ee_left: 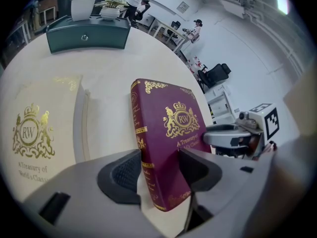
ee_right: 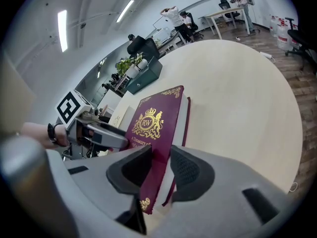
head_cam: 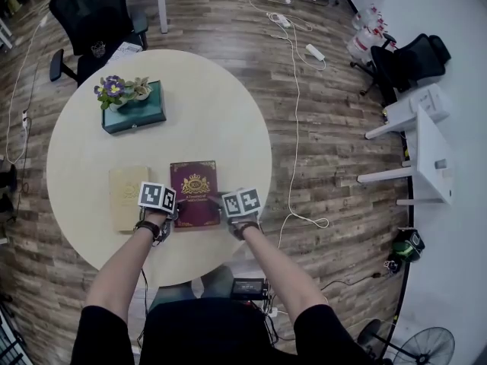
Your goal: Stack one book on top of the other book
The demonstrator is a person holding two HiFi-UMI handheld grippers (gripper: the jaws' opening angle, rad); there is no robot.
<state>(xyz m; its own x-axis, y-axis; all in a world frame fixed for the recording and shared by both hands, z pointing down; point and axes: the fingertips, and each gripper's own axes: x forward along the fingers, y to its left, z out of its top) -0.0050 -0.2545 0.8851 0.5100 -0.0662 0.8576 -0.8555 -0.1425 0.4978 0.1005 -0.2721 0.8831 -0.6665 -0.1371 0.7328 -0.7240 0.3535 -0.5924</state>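
Observation:
A maroon book with a gold crest lies on the round pale table, near its front edge. A tan book lies flat just left of it, a narrow gap between them. My left gripper holds the maroon book's near left corner; in the left gripper view its pads sit on the spine and on the front cover of the book. My right gripper is at the near right corner. In the right gripper view its pads pinch the maroon cover, which stands tilted up off the page block.
A dark green box with small potted plants stands at the table's back left. A black office chair is behind the table. Cables and a power strip lie on the wood floor to the right.

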